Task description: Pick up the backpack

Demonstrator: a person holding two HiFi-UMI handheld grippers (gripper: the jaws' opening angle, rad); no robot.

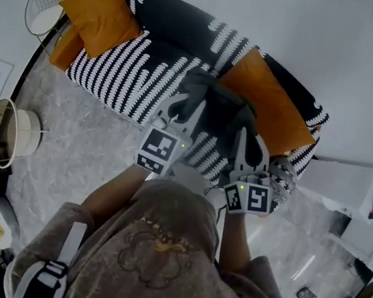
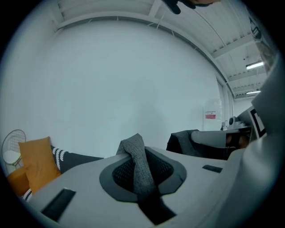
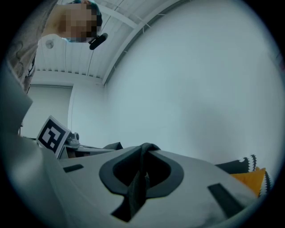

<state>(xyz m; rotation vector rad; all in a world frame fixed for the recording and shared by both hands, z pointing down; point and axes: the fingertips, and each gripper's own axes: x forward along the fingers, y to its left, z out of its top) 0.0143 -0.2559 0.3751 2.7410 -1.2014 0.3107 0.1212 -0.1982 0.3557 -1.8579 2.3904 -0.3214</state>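
Head view shows, nearest to you, your own shoulders in a brownish shirt (image 1: 159, 244) with harness straps, and both your forearms reach forward from it. Your left tongs (image 1: 184, 110) and your right tongs (image 1: 246, 141) are held side by side, near each other, each with its marker cube towards you. The backpack (image 1: 216, 108), dark grey, is between and just beyond the two tongs, and each of them has a part of it. In the left gripper view the jaws are clenched on a grey woven strap (image 2: 139, 164), which stands up out of the pads in a fold. In the right gripper view the jaws are clenched in the same way on a darker strap (image 3: 139, 178), thin and folded at the top. From above, the backpack is seen over the seat of the black and white sofa (image 1: 136, 69); whether it touches the seat, I cannot tell. On the sofa lie orange cushions, one at the left end (image 1: 99, 12) and one at the right end (image 1: 269, 98). Beside the sofa's left end stands a round wire table (image 1: 45, 4) on the grey marble floor (image 1: 70, 142), and behind all there is a plain white wall (image 1: 294, 22).
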